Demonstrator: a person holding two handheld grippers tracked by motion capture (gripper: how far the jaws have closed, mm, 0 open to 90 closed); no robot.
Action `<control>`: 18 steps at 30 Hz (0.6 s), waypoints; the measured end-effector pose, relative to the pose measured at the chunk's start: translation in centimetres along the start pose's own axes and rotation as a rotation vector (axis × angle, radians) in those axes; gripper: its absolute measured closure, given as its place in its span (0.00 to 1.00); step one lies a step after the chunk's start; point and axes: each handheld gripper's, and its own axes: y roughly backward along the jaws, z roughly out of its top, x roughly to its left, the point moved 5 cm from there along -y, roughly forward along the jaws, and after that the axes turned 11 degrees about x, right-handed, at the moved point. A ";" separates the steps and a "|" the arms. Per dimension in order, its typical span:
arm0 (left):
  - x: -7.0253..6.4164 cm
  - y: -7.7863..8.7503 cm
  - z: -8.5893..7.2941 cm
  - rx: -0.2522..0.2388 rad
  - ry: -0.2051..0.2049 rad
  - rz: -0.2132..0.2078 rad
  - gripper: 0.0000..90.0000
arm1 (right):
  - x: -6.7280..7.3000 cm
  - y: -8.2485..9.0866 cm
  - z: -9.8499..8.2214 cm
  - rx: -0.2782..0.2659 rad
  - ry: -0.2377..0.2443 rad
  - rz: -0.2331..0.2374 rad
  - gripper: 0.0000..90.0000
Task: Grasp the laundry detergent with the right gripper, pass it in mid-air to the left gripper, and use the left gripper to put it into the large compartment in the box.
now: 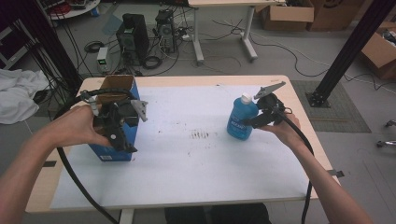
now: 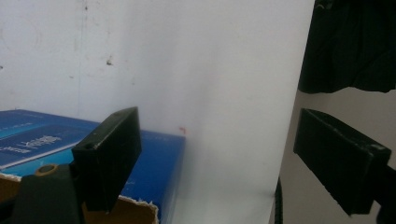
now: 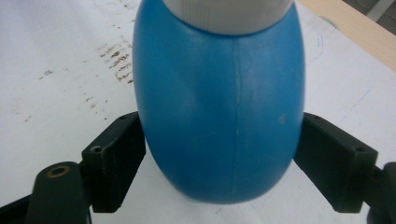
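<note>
A white sheet covers the table. At its left edge stands a blue box, the left gripper wide open and empty beside it. At right, the right gripper clasps a blue bottle.

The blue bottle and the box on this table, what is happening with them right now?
A person works at the table with a gripper in each hand. The right gripper has its jaws on either side of the blue bottle, which stands on the white sheet; whether the pads already press on it is unclear. The left gripper is open, with one jaw over the edge of the open blue box at the table's left side.
</note>
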 end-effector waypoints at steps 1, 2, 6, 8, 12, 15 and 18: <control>0.0 0.0 0.0 -0.002 0.001 0.000 0.18 | 0.0 0.0 0.0 0.000 0.000 0.000 0.22; -0.1 -0.1 0.0 -0.008 0.007 -0.003 0.18 | 0.1 -0.3 0.0 -0.007 -0.002 0.000 0.23; 0.0 -0.1 0.0 -0.002 0.003 -0.001 0.18 | 0.2 -0.6 0.0 -0.017 -0.005 0.005 0.24; -0.1 -0.2 -0.1 -0.013 0.016 -0.002 0.18 | 0.2 -0.9 0.0 -0.019 -0.009 0.011 0.24; -0.1 -0.2 -0.2 -0.009 0.018 -0.003 0.18 | 0.3 -1.2 0.1 -0.016 -0.011 0.007 0.24; -0.1 -0.3 -0.3 -0.008 0.016 -0.004 0.18 | 0.3 -1.4 0.2 -0.018 -0.014 0.010 0.25; 0.0 -0.4 -0.3 -0.008 0.015 -0.004 0.18 | 0.3 -1.5 0.2 -0.033 -0.018 0.005 0.27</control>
